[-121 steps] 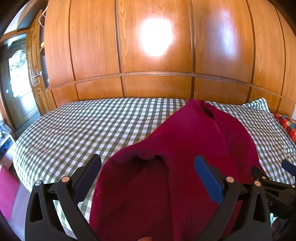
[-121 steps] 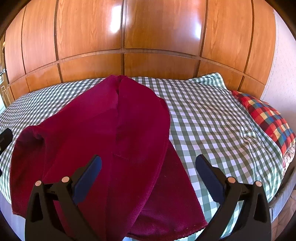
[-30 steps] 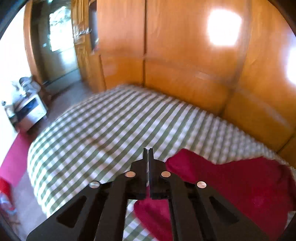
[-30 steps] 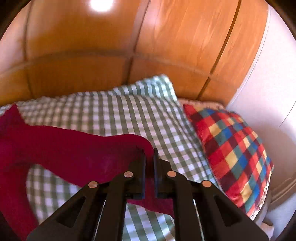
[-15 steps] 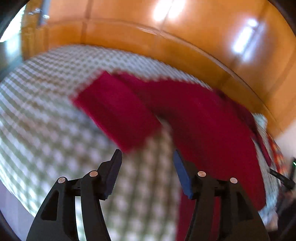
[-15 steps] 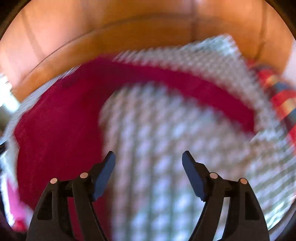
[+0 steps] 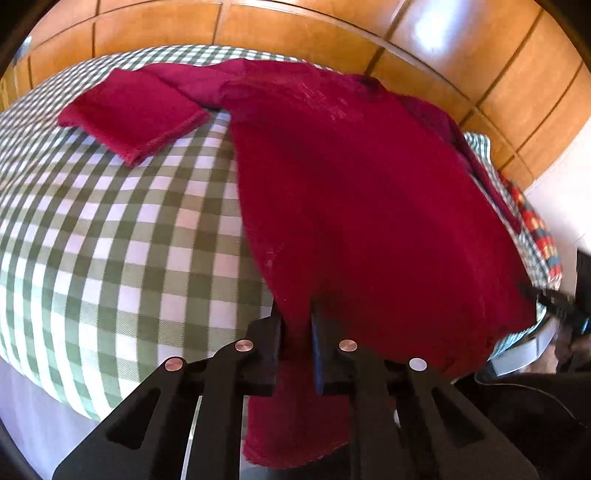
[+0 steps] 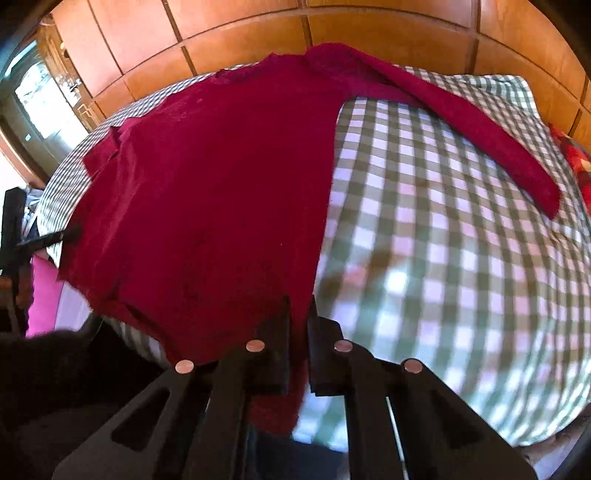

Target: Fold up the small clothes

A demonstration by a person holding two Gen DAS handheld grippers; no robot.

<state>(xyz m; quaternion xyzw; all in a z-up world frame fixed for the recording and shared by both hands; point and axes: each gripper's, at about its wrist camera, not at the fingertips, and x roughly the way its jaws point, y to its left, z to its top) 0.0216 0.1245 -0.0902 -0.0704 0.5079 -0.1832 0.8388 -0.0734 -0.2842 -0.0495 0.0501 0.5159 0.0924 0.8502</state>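
Wood-panelled wall (image 7: 295, 33) behind green-checked bed (image 7: 110, 240), red garment (image 7: 351, 184) spread ahead of both tongs, left gripper (image 7: 297, 328) and right gripper (image 8: 299, 325) having just closed, each pinching its near hem corner.

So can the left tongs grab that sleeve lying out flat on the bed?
Probably not right now. The left tongs are already shut on the red top's bottom edge, and the sleeve lies far across the checked bed. Nothing blocks the way; they'd have to let go first.
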